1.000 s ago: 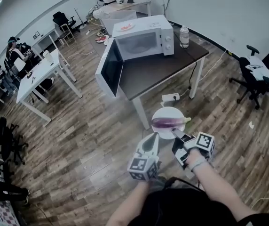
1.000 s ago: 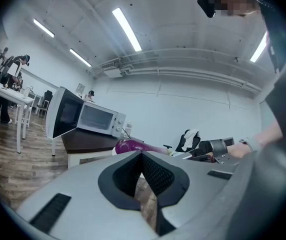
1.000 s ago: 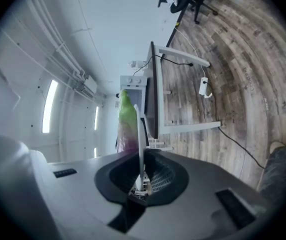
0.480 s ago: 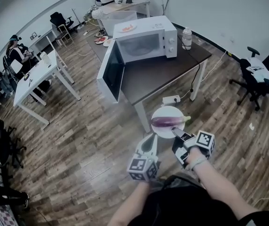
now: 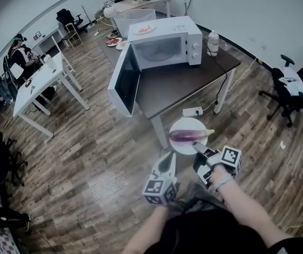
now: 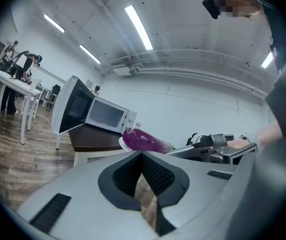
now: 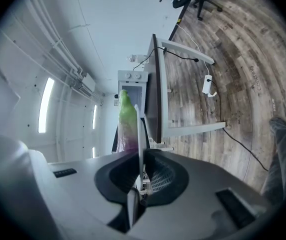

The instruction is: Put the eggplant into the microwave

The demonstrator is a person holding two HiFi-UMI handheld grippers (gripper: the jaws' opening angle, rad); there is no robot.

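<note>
Both forearms reach forward from the body, with the grippers side by side and pointing nearly level. The right gripper (image 5: 196, 148) is rolled onto its side, so its jaws stand one above the other. They are clenched on the near rim of a plate (image 5: 187, 124), which its own view shows edge-on as a thin white line (image 7: 139, 129) between the ribbed black pads.

The plate is round, smooth and white. The eggplant (image 5: 186, 136) lies across it just ahead of the right jaws; it is long and glossy purple with a green stem end (image 7: 126, 106).

The left gripper (image 5: 170, 155) is just left of the right one and apart from the plate. Its grey jaws meet at the tips with nothing between them (image 6: 142, 154); the eggplant (image 6: 143, 140) shows ahead and a little right.

Well ahead of both is a boxy white microwave (image 5: 167, 41) on a dark brown table (image 5: 188, 86). Its dark-glass door (image 5: 125, 81) is swung wide open.
</note>
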